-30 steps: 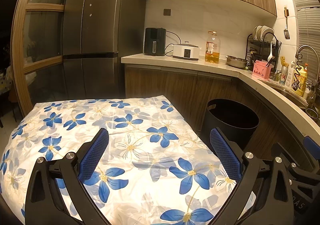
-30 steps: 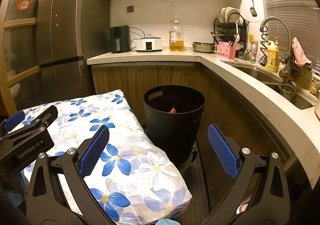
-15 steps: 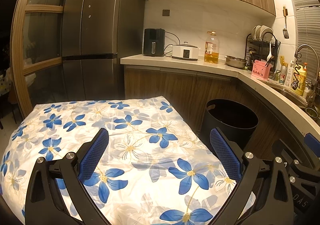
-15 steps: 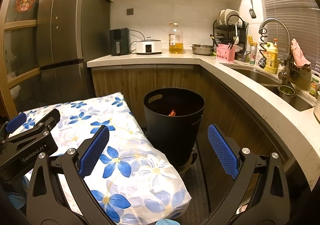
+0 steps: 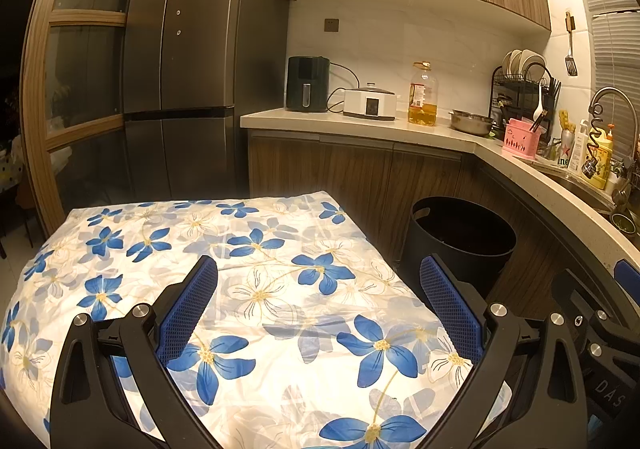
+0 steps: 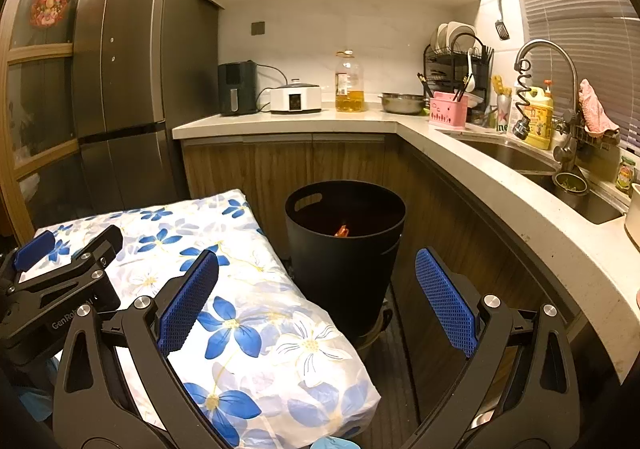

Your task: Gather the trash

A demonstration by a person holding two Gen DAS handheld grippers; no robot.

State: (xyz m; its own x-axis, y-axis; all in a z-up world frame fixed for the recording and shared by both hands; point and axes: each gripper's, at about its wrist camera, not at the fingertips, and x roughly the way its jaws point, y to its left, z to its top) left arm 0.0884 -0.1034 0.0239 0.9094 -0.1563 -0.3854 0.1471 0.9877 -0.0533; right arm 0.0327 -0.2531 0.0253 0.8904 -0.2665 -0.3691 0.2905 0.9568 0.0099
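A black round trash bin [image 6: 345, 233] stands on the floor against the wooden cabinets, with a small orange scrap [image 6: 342, 230] inside; it also shows in the left wrist view [image 5: 460, 237]. My left gripper [image 5: 318, 305] is open and empty above the table with the blue-flowered cloth [image 5: 248, 249]. My right gripper [image 6: 316, 297] is open and empty, hovering before the bin, past the table's right edge [image 6: 280, 289]. The left gripper's body [image 6: 60, 281] shows at the left of the right wrist view. No trash shows on the cloth.
A dark fridge [image 5: 192, 61] stands behind the table. The L-shaped counter [image 6: 440, 129] holds an air fryer [image 5: 307, 83], a cooker, an oil bottle [image 6: 349, 83], a bowl, a dish rack and a sink [image 6: 508, 155]. A narrow floor strip runs between table and cabinets.
Both grippers have drawn back and risen slightly; the table and bin sit a little lower and farther in view. Both stay open and empty.
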